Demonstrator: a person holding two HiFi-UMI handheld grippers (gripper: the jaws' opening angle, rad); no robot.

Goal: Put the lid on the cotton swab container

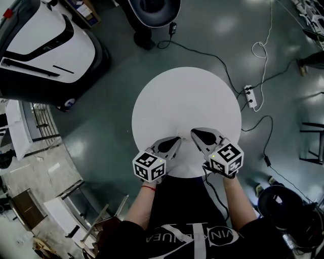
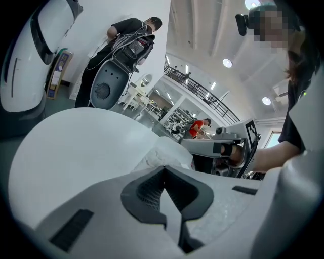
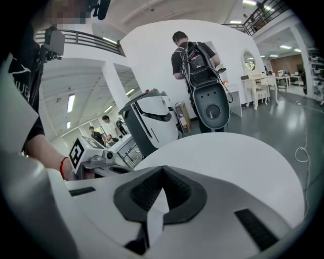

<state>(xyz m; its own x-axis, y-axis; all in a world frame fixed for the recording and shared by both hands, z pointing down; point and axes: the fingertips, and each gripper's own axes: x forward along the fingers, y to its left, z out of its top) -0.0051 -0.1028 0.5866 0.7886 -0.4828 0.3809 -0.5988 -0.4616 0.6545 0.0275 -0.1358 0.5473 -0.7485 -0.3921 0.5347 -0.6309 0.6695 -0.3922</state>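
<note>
My two grippers rest side by side at the near edge of a round white table. The left gripper is shut, its dark pads meeting in a line. Right at its tips lies a small crumpled, translucent white thing, which I cannot identify; whether the tips pinch it is unclear. The right gripper is also shut, with nothing between its pads. Each gripper shows in the other's view: the right gripper and the left gripper. No cotton swab container or lid is recognisable.
A large white-and-black machine stands on the floor at upper left. A black stand is beyond the table. A power strip and cables lie on the floor to the right. A person with a backpack stands behind the table.
</note>
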